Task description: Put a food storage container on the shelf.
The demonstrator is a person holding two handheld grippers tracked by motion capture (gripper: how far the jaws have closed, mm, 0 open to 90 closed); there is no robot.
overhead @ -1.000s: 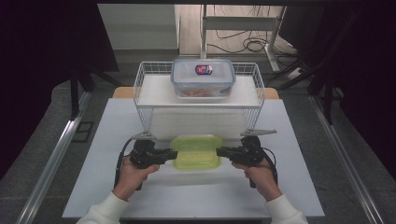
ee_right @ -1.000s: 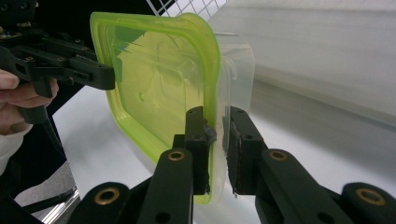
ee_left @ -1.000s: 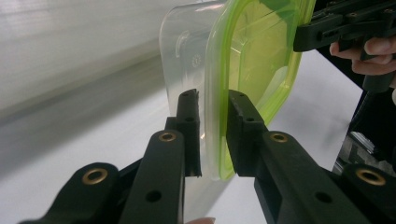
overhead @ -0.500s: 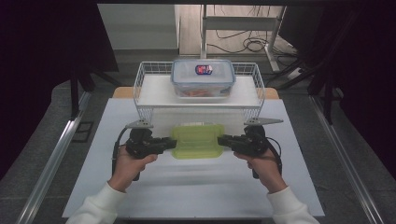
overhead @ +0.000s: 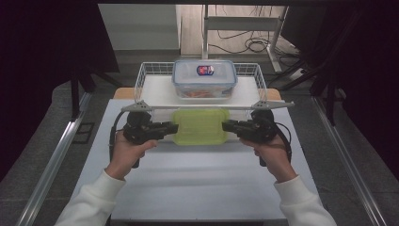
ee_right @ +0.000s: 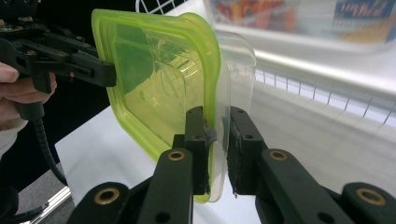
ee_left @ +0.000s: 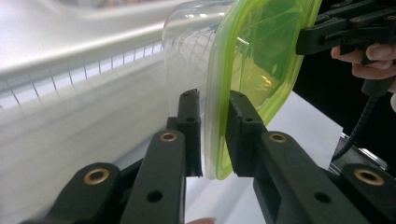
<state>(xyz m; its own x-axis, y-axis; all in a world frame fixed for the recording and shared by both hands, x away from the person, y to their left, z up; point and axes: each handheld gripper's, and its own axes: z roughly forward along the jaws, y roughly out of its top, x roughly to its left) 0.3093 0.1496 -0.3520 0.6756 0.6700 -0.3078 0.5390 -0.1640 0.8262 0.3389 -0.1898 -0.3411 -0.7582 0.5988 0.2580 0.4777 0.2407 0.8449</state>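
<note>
A clear container with a green lid (overhead: 200, 126) hangs above the white table, just in front of the wire basket (overhead: 141, 77). My left gripper (overhead: 175, 128) is shut on its left rim, my right gripper (overhead: 225, 125) on its right rim. In the left gripper view the jaws pinch the green lid's edge (ee_left: 215, 140), with the right gripper (ee_left: 327, 35) at the far side. The right gripper view has the lid's edge (ee_right: 214, 140) between its own jaws and the left gripper (ee_right: 88, 65) across the container.
A second clear container with a blue-rimmed lid (overhead: 204, 77), holding reddish food, sits in the wire basket at the back. The white table (overhead: 197, 183) lies below the hands. Metal rails (overhead: 56, 155) run along both sides.
Both grippers have risen together with the green-lidded container, which has left the table and moved up toward the basket's front edge.
</note>
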